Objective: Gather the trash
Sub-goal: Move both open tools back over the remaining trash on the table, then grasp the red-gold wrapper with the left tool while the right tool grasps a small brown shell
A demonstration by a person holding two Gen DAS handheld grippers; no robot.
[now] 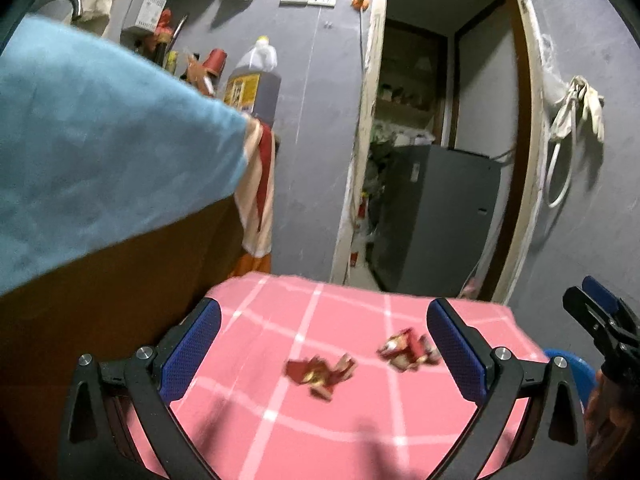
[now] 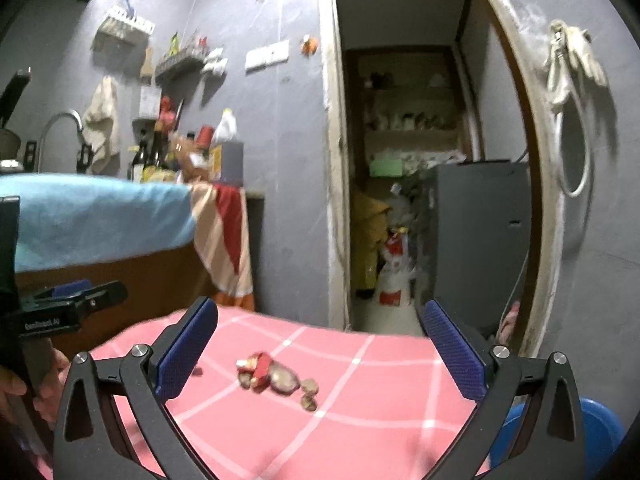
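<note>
Two crumpled red wrappers (image 1: 320,374) (image 1: 408,350) lie on the pink checked cloth (image 1: 280,420). My left gripper (image 1: 324,344) hovers above them, open and empty, its blue pads (image 1: 192,352) wide apart. In the right wrist view a red wrapper (image 2: 258,368) lies among brown shell-like scraps (image 2: 308,394) on the same cloth (image 2: 380,420). My right gripper (image 2: 320,356) is also open and empty, just short of that pile. Each gripper shows at the edge of the other's view: the right gripper (image 1: 588,296), and the left gripper (image 2: 100,290) held by a hand (image 2: 16,388).
A blue bin (image 2: 596,428) (image 1: 572,364) sits low at the right of the pink surface. A counter under a light blue cloth (image 1: 100,140) rises at the left, with an oil bottle (image 1: 254,80) on it. Behind are a doorway, a grey cabinet (image 1: 440,216) and hanging gloves (image 1: 580,104).
</note>
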